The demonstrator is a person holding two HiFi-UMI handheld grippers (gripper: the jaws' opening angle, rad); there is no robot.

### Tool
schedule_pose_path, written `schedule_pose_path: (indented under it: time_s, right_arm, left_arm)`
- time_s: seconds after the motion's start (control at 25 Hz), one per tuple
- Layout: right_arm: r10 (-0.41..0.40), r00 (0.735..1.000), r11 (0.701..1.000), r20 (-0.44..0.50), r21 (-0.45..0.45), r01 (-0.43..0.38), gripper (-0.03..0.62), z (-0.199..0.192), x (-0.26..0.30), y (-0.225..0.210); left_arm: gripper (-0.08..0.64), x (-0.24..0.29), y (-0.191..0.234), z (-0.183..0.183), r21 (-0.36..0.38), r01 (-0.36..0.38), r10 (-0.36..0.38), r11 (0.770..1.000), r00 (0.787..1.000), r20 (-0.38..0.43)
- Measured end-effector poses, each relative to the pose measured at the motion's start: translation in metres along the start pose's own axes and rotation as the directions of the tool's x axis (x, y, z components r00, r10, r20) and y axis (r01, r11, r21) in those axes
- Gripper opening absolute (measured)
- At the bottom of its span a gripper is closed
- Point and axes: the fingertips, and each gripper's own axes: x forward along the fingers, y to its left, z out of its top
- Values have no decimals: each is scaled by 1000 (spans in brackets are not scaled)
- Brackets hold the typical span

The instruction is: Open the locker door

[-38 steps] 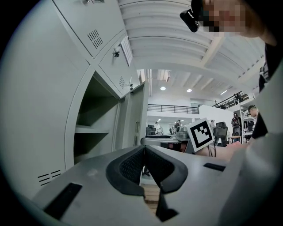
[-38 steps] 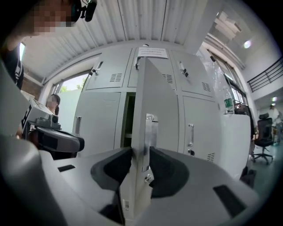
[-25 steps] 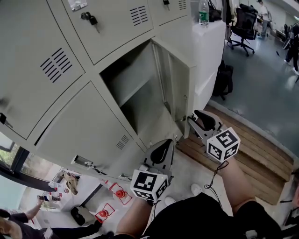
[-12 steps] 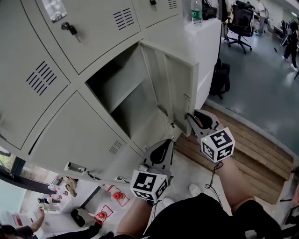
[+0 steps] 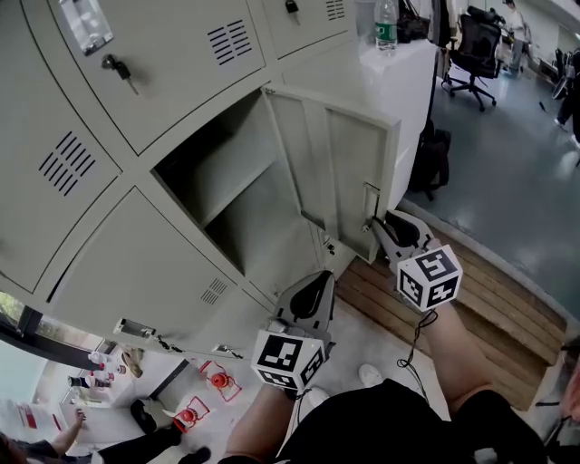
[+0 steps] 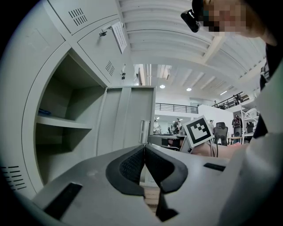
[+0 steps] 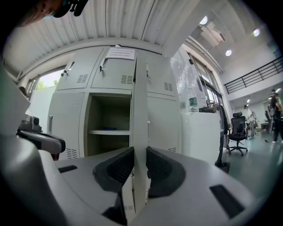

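Note:
The beige locker door [image 5: 349,168] stands swung out from its open compartment [image 5: 227,181], which has one shelf [image 6: 62,123] inside. My right gripper [image 5: 376,225] is at the door's free edge near the latch. In the right gripper view the door's edge [image 7: 140,110] runs straight up between the two dark pads [image 7: 161,170], which have just been closing and now press on it from both sides. My left gripper [image 5: 317,276] hovers lower, in front of the compartment. Its pads [image 6: 132,165] meet with nothing between them, and the door [image 6: 124,119] shows beyond.
Closed lockers surround the open one, some with keys [image 5: 118,68] in their locks. Right of the lockers stands a white cabinet [image 5: 403,82] with a bottle [image 5: 387,23] on top and a black bag [image 5: 433,154] beside it. Wooden planks [image 5: 489,290] lie below. An office chair [image 5: 476,45] stands behind.
The door has swung further out from the compartment. My right gripper has moved along with the door's edge. The left gripper has barely shifted in the view.

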Motion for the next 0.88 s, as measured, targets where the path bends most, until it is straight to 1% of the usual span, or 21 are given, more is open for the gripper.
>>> schedule_pose_path:
  time_s: [0.36,0.64,0.88]
  right_arm:
    - [11,1000,1000,7,8,-11,135,1,12,-36]
    - [55,998,998,18,4,-55,136,2,20,-57]
    - [107,994,994,26,2,-107,136,2,22,-64]
  left_arm:
    - [17,21,2,1,2,-66,66,998,998,2]
    - [17,40,-3,-3,-3,-122,122,993,992,5]
    - [17,49,-6,-9,-10,-182,182,983,983,3]
